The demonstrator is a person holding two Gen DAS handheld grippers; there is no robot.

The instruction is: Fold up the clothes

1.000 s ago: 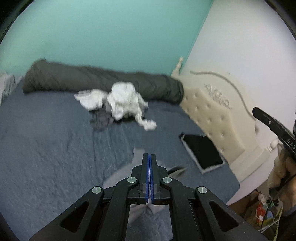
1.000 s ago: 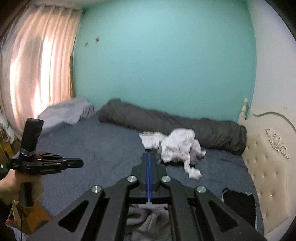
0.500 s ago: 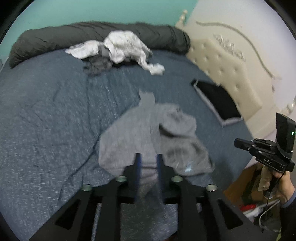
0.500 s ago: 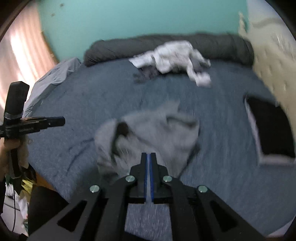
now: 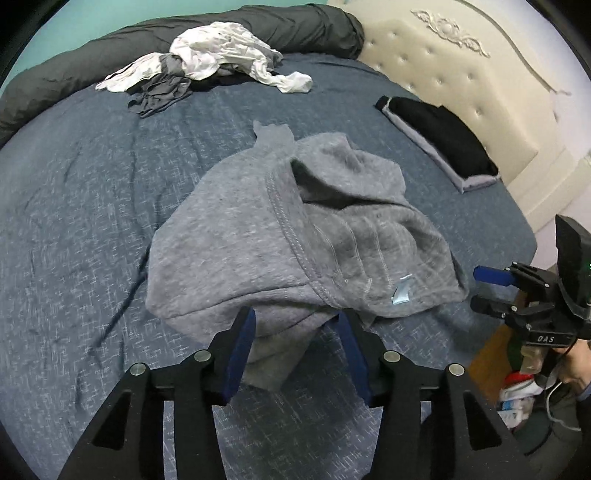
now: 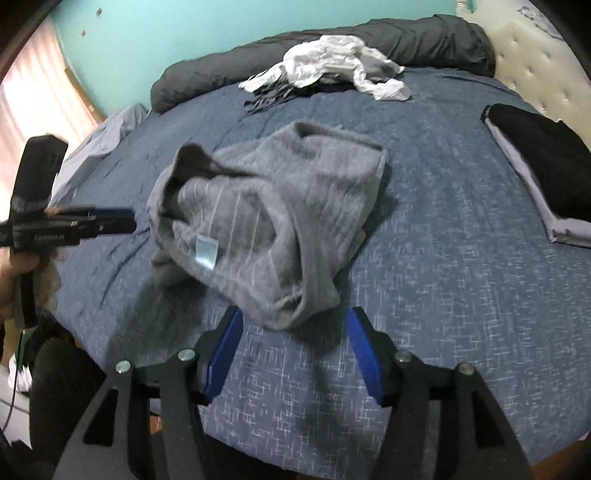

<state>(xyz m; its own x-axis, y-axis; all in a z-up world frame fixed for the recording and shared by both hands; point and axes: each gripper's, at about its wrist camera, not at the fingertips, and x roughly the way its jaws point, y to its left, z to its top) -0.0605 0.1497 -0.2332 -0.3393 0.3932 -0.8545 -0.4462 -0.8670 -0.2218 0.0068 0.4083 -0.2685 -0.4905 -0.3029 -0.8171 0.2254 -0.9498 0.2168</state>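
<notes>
A crumpled grey sweatshirt (image 5: 258, 236) lies in a heap on the blue bedspread (image 5: 74, 221), with a pale label showing inside its collar. My left gripper (image 5: 295, 325) hangs open just over the garment's near edge, and a flap of grey cloth lies between its blue pads. In the right wrist view the same sweatshirt (image 6: 266, 221) sits just beyond my open right gripper (image 6: 295, 319), which holds nothing. The right gripper (image 5: 480, 290) also shows at the bed's right side, jaws apart. The left gripper (image 6: 127, 221) appears edge-on at the left, held by a hand.
A pile of white and grey clothes (image 5: 207, 62) lies at the far side in front of a rolled dark duvet (image 5: 314, 26). A folded black garment (image 5: 443, 136) rests near the cream tufted headboard (image 5: 461, 74). The bed's edge runs close under both grippers.
Both grippers were shut on the grey cloth and held it up. They tipped down toward the bed and opened, left first, and the sweatshirt now lies loose on the bedspread.
</notes>
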